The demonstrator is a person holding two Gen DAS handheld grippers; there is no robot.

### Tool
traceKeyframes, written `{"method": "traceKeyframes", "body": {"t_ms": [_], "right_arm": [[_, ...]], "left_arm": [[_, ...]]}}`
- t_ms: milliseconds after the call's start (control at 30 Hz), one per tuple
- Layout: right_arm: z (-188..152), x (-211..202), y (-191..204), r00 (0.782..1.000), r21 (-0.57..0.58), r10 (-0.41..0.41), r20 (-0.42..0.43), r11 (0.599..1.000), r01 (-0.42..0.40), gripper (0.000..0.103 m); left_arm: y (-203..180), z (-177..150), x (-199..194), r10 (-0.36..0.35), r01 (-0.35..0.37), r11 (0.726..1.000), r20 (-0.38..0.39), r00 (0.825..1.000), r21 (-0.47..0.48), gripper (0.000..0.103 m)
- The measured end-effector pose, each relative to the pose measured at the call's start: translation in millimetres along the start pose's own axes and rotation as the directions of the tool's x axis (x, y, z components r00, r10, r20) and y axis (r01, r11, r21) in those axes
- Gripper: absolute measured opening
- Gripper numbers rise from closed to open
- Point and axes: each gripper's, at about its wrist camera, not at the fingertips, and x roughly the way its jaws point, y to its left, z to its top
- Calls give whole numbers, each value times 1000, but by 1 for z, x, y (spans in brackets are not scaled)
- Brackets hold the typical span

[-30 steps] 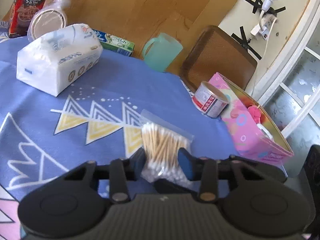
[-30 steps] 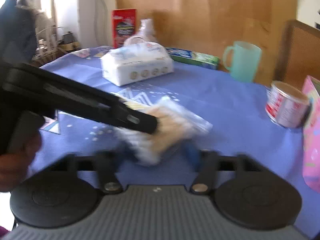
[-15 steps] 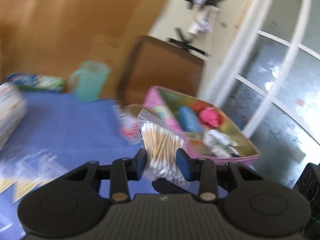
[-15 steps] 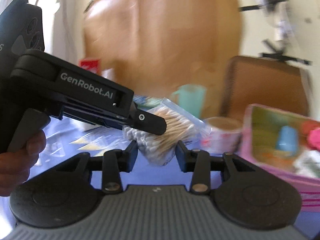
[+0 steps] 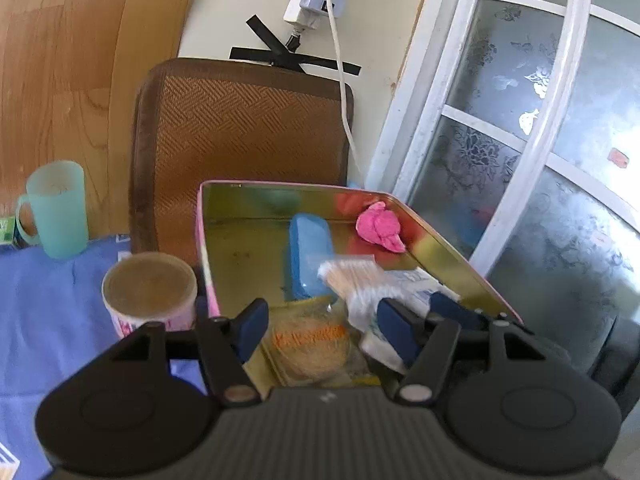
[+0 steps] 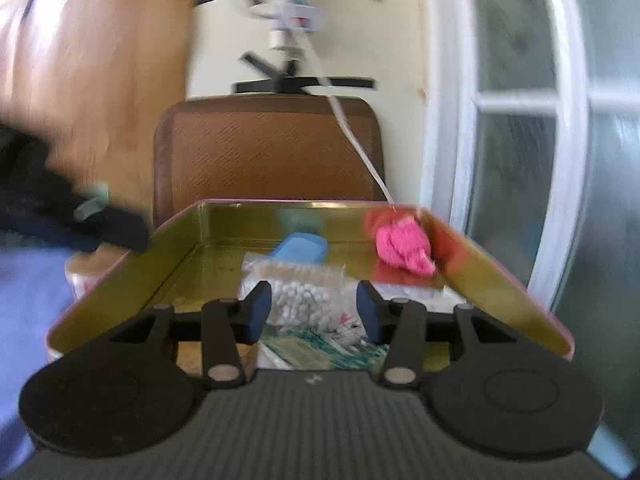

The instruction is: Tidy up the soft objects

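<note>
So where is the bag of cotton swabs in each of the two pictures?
Left wrist view: the bag of cotton swabs is right of centre, blurred, over the tin box, just past the open left gripper.
Right wrist view: it sits low in the middle, between the fingers of the open right gripper.
Shared landmark: the pink cloth in the tin's far right corner.
</note>
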Motion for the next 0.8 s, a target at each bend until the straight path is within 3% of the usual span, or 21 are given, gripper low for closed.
{"method": "traceKeyframes", "body": {"t_ms": [133, 367, 567, 633, 733, 800], "right_arm": [[-3, -17, -15, 1000, 55, -4, 30, 998, 3, 50], [-3, -42, -14, 997, 159, 64, 52, 985, -72, 50], [1, -55, -5, 988, 275, 151, 16, 950, -149, 50], [3, -61, 2, 985, 296, 172, -5, 941, -163, 50], [6, -75, 14, 985, 313, 174, -21, 937, -159, 55], [7, -87, 20, 986, 328, 164, -26, 933, -146, 63]], "left_arm": [[10, -11, -7, 58, -58, 998, -17, 998, 5, 62], [23, -26, -31, 136, -136, 991, -41, 990, 12, 62], [39, -43, -64, 211, -210, 977, -36, 977, 24, 62], [46, -48, -75, 227, -226, 974, -32, 973, 16, 67], [53, -59, -95, 245, -245, 969, -5, 970, 25, 85], [56, -66, -107, 263, -263, 964, 16, 965, 33, 103]]}}
